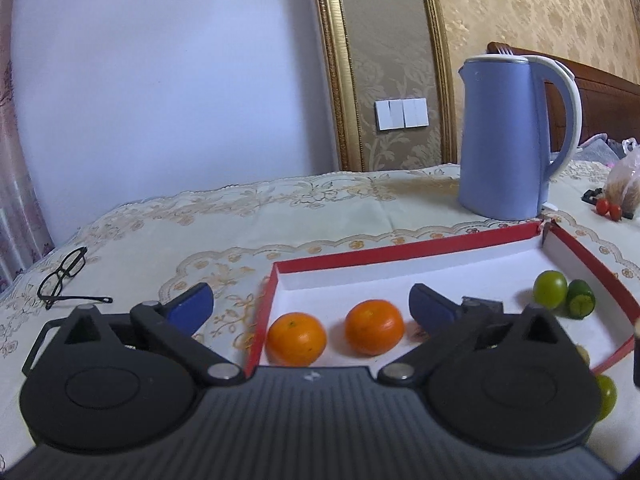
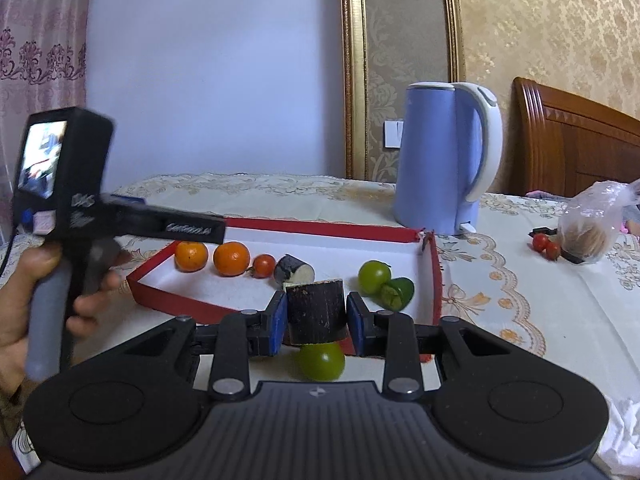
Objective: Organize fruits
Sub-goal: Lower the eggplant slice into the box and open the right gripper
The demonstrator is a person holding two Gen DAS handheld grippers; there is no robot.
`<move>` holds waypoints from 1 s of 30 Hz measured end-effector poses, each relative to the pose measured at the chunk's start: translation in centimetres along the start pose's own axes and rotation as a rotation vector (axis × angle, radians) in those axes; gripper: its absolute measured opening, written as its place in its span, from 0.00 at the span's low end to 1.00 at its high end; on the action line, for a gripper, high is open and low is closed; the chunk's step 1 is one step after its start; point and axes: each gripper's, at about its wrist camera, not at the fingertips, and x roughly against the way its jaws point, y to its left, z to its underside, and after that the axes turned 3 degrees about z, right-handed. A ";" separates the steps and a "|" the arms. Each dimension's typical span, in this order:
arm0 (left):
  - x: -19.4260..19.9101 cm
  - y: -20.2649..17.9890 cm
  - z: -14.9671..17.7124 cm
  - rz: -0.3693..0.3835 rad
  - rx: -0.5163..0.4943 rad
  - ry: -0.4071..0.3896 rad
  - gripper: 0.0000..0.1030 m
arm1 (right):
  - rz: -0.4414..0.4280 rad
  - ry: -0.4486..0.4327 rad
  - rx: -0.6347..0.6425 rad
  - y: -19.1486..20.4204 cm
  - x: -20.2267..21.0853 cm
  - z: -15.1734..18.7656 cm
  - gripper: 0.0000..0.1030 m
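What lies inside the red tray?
Inside the tray: two oranges, a tomato, a dark chunk, two green fruits. The held chunk hides part.

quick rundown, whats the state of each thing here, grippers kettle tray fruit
left gripper: open, fingers empty
right gripper: shut on dark cut piece
kettle: upright, lid closed
red tray: open, corner split
two oranges: whole, side by side in tray
green fruit: whole, in tray
glasses: unfolded on cloth

Soft even daylight, faint shadows, fisheye-bent edges, motion-blurred left tool point(image 2: 120, 216)
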 end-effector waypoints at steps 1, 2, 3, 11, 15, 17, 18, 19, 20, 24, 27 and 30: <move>0.0 0.1 0.2 -0.002 0.004 0.000 1.00 | 0.002 -0.002 0.004 0.1 -0.2 -0.3 0.30; 0.0 0.1 0.4 0.004 0.006 0.003 1.00 | 0.002 -0.004 0.006 0.2 -0.4 -0.5 0.30; -0.2 0.3 0.5 0.011 0.010 0.011 1.00 | 0.002 -0.005 0.007 0.2 -0.7 -0.8 0.30; -0.3 1.8 1.3 0.020 0.052 0.035 1.00 | 0.032 0.009 0.004 0.2 -4.5 -3.2 0.30; 0.0 2.5 1.3 0.057 0.093 0.028 1.00 | 0.053 0.036 -0.007 0.0 -6.8 -4.2 0.30; 0.0 2.6 1.2 0.053 0.096 0.020 1.00 | 0.066 0.049 -0.005 -0.1 -7.8 -4.5 0.30; 0.1 2.5 1.2 0.049 0.093 0.017 1.00 | 0.071 0.056 -0.005 -0.1 -8.2 -4.7 0.30; 0.1 2.5 1.2 0.045 0.089 0.015 1.00 | 0.077 0.063 -0.005 -0.2 -8.7 -4.9 0.30; 0.1 2.4 1.2 0.043 0.084 0.013 1.00 | 0.083 0.069 -0.005 -0.3 -9.2 -5.1 0.30; 0.3 1.9 1.2 0.026 0.057 -0.002 1.00 | 0.110 0.093 -0.002 -0.5 -10.8 -5.7 0.30; 0.4 1.5 1.3 0.012 0.033 -0.013 1.00 | 0.127 0.109 0.000 -0.8 -11.8 -5.9 0.30; 0.5 1.3 1.4 0.006 0.016 -0.020 1.00 | 0.149 0.133 0.008 -0.9 -12.8 -6.0 0.30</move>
